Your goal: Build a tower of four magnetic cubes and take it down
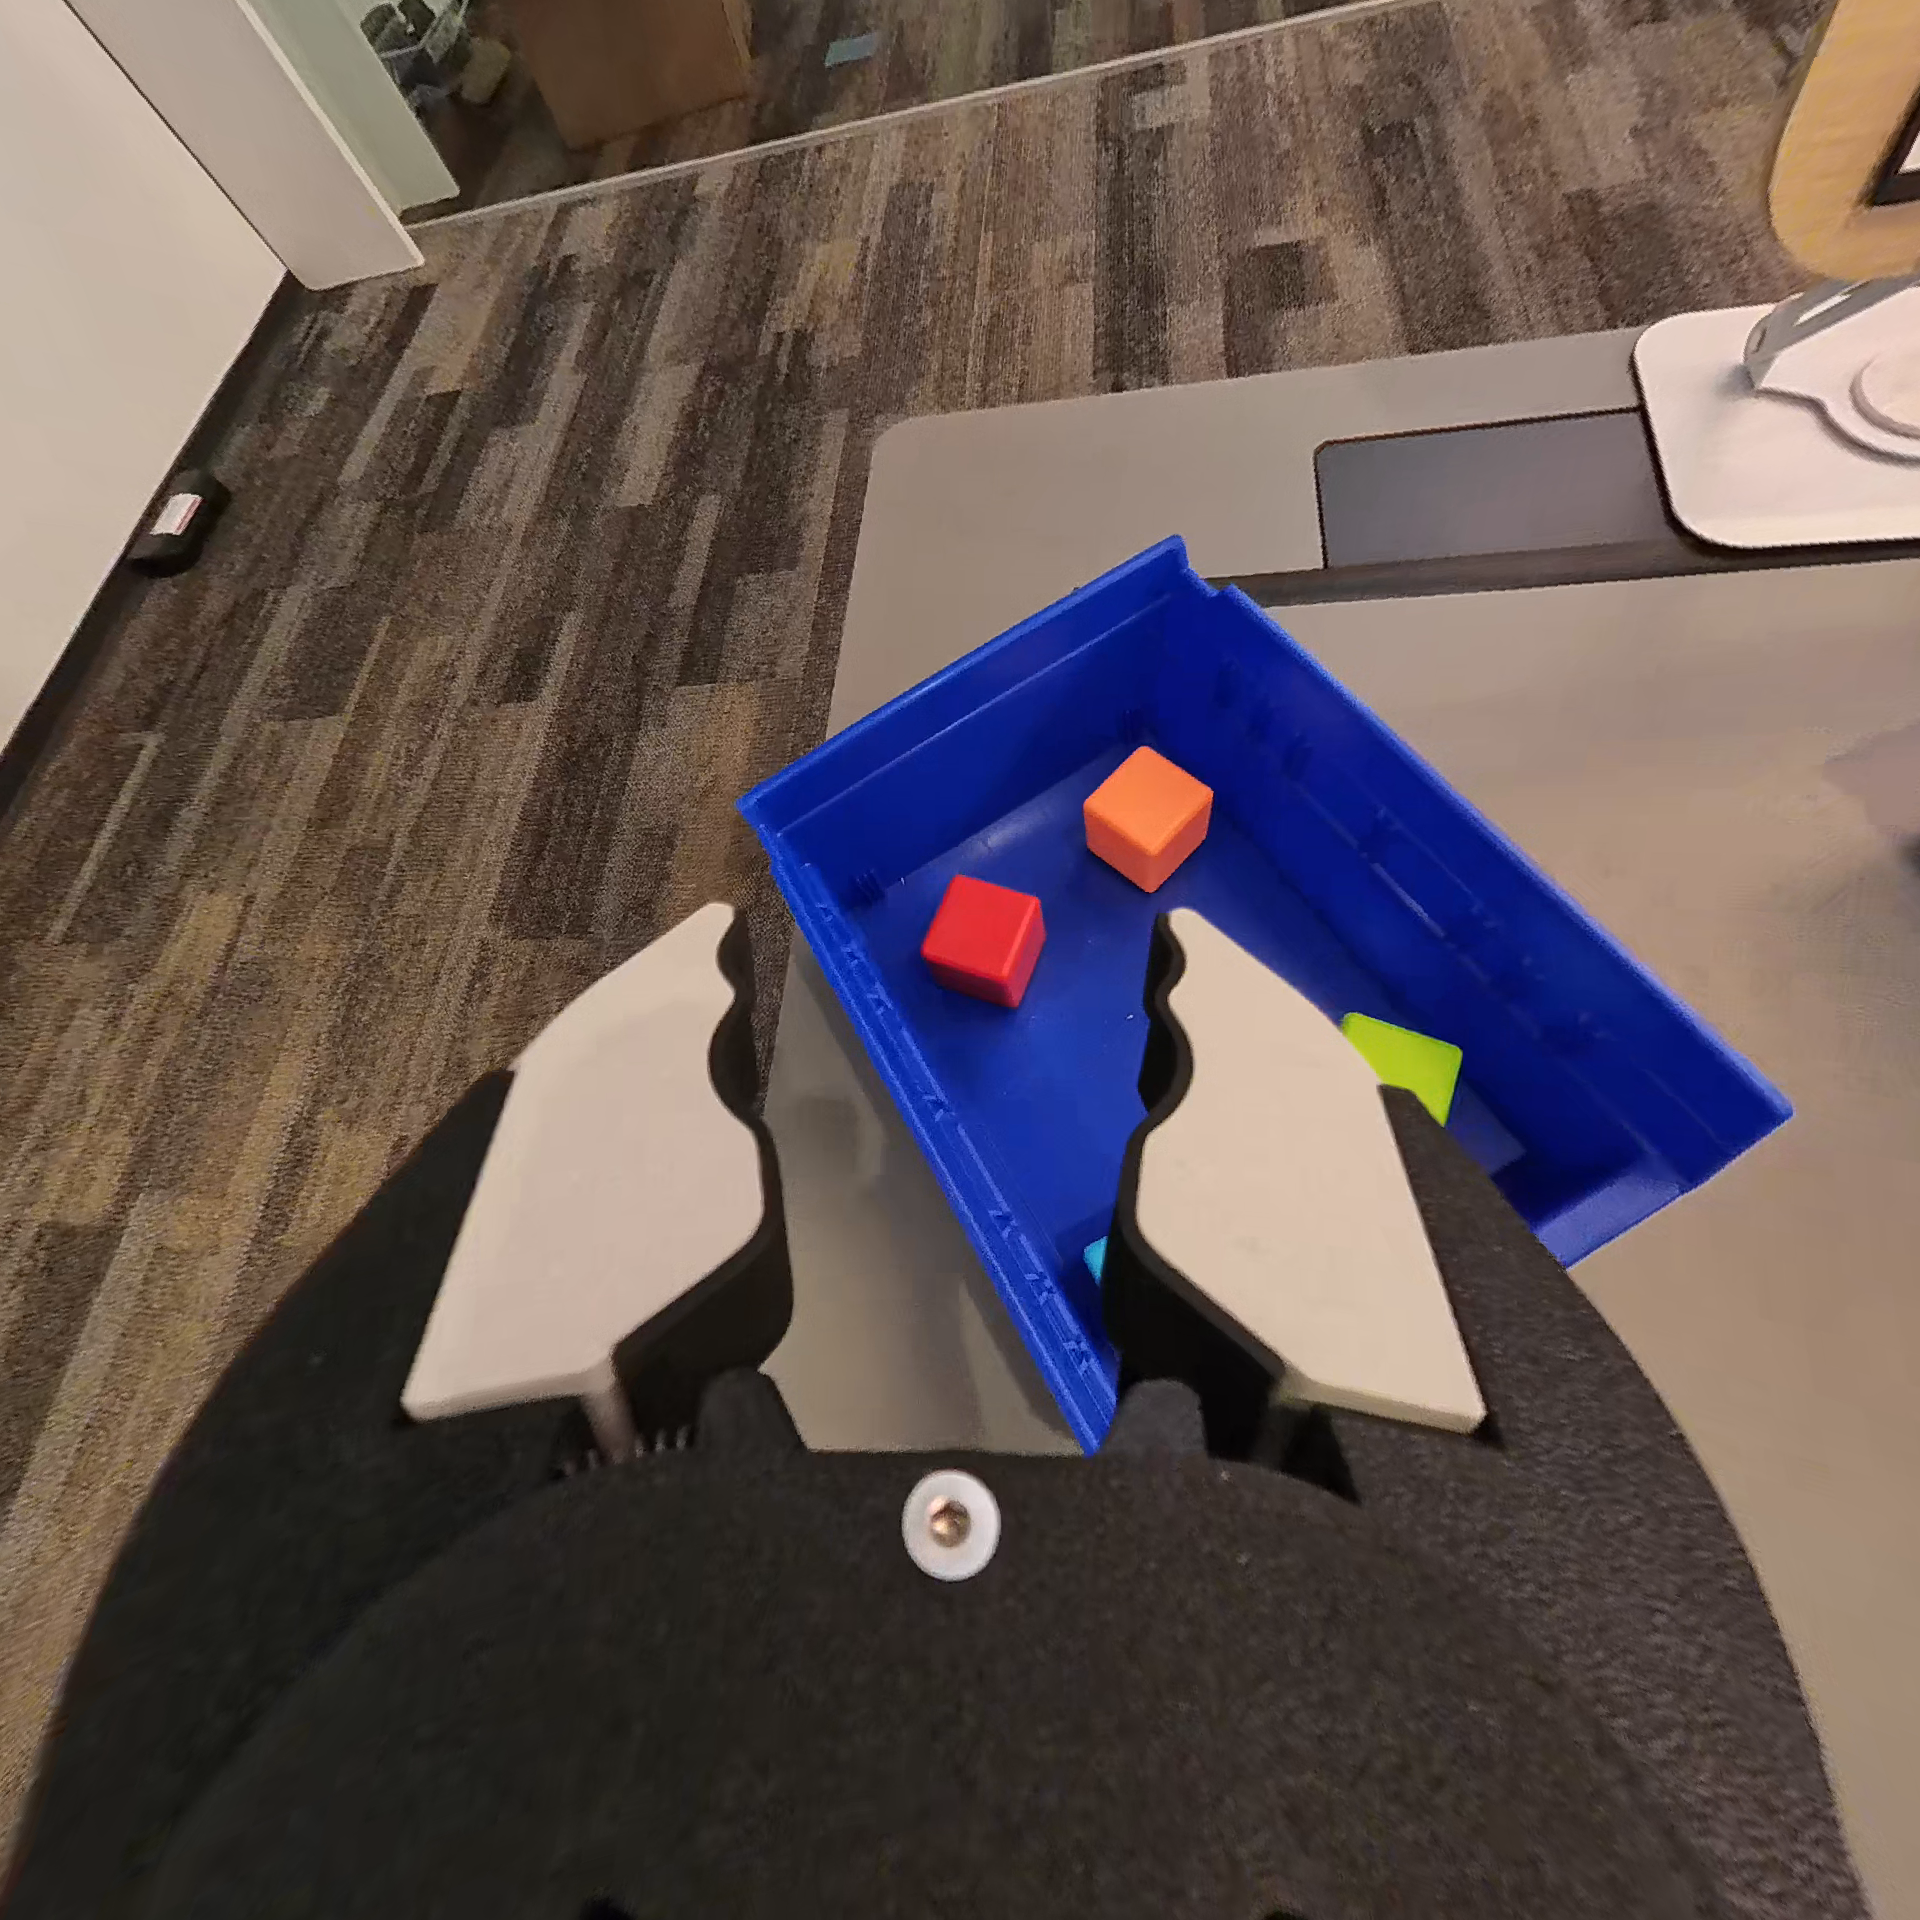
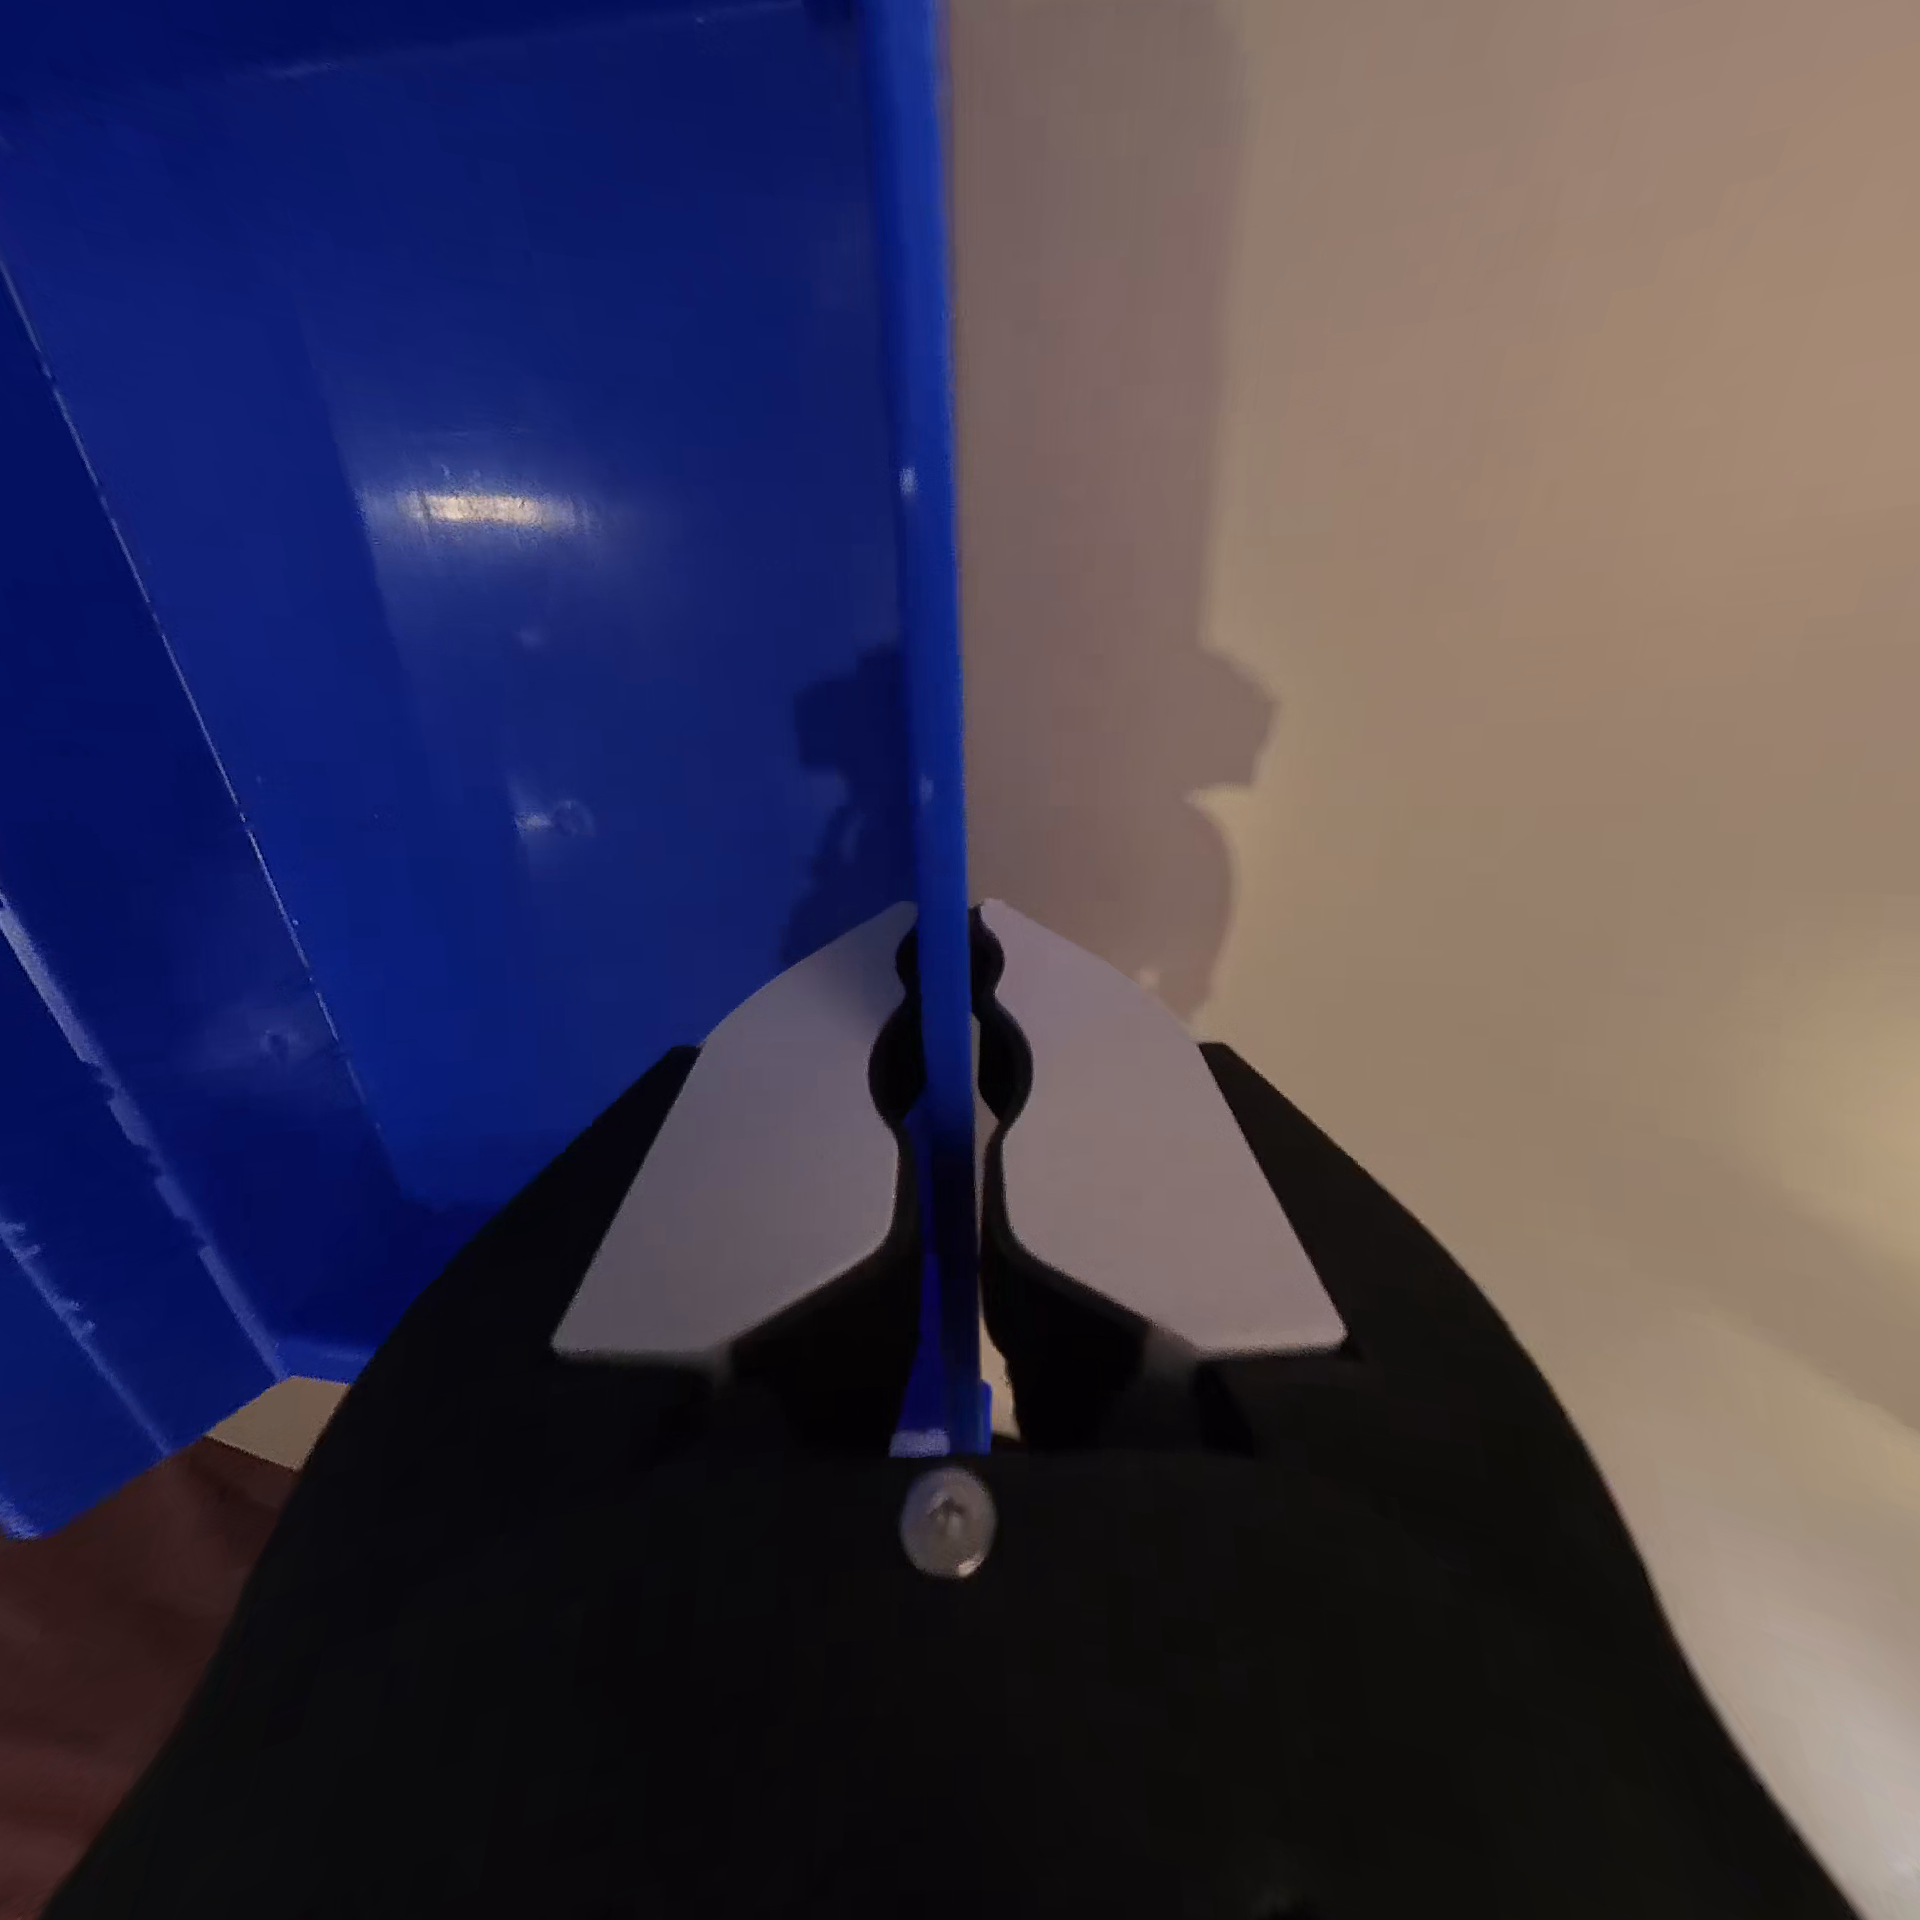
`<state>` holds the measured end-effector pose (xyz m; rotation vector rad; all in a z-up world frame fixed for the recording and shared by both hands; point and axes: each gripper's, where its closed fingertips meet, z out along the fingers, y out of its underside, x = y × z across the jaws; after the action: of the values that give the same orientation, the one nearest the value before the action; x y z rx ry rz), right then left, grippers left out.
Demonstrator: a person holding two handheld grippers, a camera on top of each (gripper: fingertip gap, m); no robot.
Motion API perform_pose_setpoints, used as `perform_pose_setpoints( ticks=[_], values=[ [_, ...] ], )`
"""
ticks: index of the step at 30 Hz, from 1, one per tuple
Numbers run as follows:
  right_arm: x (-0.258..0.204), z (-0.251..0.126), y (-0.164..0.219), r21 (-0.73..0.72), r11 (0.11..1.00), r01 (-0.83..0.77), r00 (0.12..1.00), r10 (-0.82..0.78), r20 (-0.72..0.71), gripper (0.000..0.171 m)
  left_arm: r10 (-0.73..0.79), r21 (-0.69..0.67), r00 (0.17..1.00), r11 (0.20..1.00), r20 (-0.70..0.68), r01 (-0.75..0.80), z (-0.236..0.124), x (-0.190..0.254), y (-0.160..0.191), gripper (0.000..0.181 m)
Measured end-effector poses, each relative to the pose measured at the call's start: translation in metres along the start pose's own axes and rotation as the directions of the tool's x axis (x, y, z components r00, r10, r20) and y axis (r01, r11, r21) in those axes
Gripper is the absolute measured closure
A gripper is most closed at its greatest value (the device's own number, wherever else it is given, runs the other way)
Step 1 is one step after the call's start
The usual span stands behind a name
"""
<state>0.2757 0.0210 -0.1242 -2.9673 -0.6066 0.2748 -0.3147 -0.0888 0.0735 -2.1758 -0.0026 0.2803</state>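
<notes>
A blue bin point(image 1: 1444, 883) sits on the grey table and holds a red cube point(image 1: 982, 938), an orange cube point(image 1: 1146, 816), a lime-green cube point(image 1: 1403, 1062) and a sliver of a cyan cube point(image 1: 1094, 1257), the last two partly hidden behind my finger. My left gripper point(image 1: 951, 914) is open and empty, above the bin's near left wall, one finger over the bin and one outside it. My right gripper point(image 2: 945, 909) is shut on the blue bin's thin wall point(image 2: 930, 623); no cubes show in the right wrist view.
The grey table point(image 1: 1039, 499) ends just left of the bin, with patterned carpet floor point(image 1: 468, 623) beyond. A white stand base point(image 1: 1766, 436) and a dark mat point(image 1: 1475, 488) lie at the table's far right. A small black object point(image 1: 177, 520) lies on the floor by the wall.
</notes>
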Motion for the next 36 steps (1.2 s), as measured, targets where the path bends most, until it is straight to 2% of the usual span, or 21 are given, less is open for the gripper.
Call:
perform_pose_setpoints(
  ticks=[6,16,23,28,29,30,31,34,36],
  values=[
    [0.082,-0.016,0.030,0.009,0.992,-0.125,0.992,0.125,-0.020,0.164,0.028,-0.021,0.999,0.999,0.031,-0.027,0.001,0.006,0.000,0.110],
    [0.174,-0.034,0.067,0.012,0.960,-0.280,0.959,0.281,-0.026,0.164,0.089,-0.063,0.996,0.994,0.028,-0.087,0.012,0.024,-0.001,0.110],
    [0.198,-0.041,0.088,0.032,0.927,-0.373,0.928,0.373,-0.007,0.164,0.065,-0.112,0.996,0.992,0.065,-0.057,0.019,0.012,0.009,0.109],
    [0.199,-0.040,0.089,0.069,0.935,-0.349,0.937,0.350,0.000,0.163,0.050,-0.133,0.996,0.990,0.074,-0.039,0.022,0.004,0.016,0.109],
    [0.200,-0.040,0.089,0.077,0.937,-0.342,0.939,0.343,-0.007,0.158,0.046,-0.137,0.997,0.990,0.068,-0.036,0.023,0.003,0.018,0.109],
    [0.201,-0.042,0.089,0.096,0.938,-0.334,0.941,0.337,-0.022,0.140,0.039,-0.146,0.998,0.989,0.057,-0.031,0.025,0.002,0.021,0.108],
    [0.201,-0.045,0.088,0.134,0.937,-0.322,0.944,0.329,-0.033,0.133,0.025,-0.161,0.999,0.987,0.037,-0.019,0.027,0.001,0.026,0.108],
    [0.205,-0.075,0.080,0.323,0.901,-0.288,0.935,0.338,-0.109,0.131,-0.136,-0.230,0.987,0.967,-0.085,0.114,0.031,0.004,0.047,0.106],
    [0.205,-0.107,0.077,0.440,0.867,-0.233,0.920,0.343,-0.189,0.131,-0.225,-0.271,0.973,0.941,-0.056,0.202,0.034,-0.009,0.060,0.101]
  ],
)
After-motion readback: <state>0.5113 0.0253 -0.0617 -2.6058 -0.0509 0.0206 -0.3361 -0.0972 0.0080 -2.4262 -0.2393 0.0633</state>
